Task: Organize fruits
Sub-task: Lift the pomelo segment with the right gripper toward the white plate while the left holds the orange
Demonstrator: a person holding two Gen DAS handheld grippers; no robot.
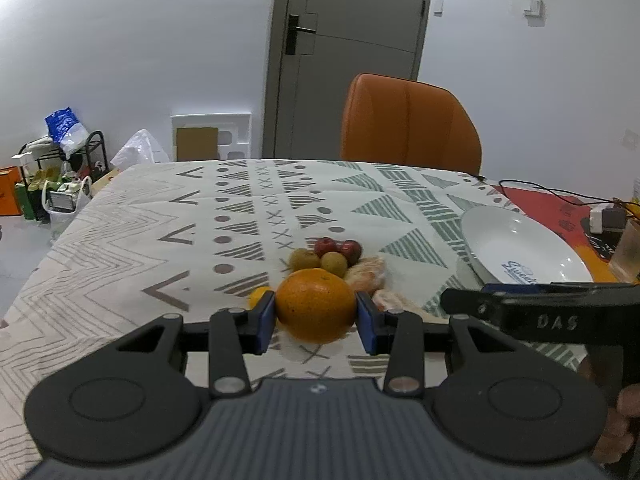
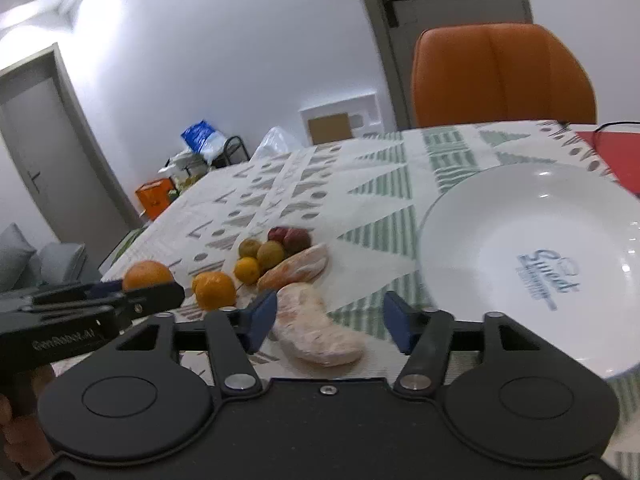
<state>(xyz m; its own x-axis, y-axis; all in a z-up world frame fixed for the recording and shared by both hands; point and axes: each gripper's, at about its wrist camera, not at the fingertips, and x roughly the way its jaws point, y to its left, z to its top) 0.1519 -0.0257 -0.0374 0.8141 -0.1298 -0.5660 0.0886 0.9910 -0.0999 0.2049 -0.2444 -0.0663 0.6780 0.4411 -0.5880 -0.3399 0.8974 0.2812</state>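
**Spotter:** How far along are we?

**Operator:** Barely started, I'd say. The white plate (image 2: 532,264) near the table's right edge has nothing on it. My left gripper (image 1: 316,318) is clamped on the big orange (image 1: 314,304), both blue pads pressing its sides, and it looks lifted just clear of the patterned tablecloth (image 1: 140,220). The rest sits in a cluster mid-table: another orange (image 2: 215,290), a small yellow citrus (image 2: 247,269), two greenish-brown fruits (image 2: 270,253), two dark red ones (image 2: 290,238).

**Spotter:** And your right side?

**Operator:** The right gripper (image 2: 330,318) has its fingers apart, holding nothing. The wrapped peeled segment (image 2: 316,330) lies on the cloth between and under them, untouched.

**Spotter:** How does that piece lie?

**Operator:** It's a crescent; its long axis runs from near my left pad towards the near edge on the right. A second wrapped piece (image 2: 298,266) lies just beyond, its long axis slanting up-right towards the red fruits. I judge everything is left to move.
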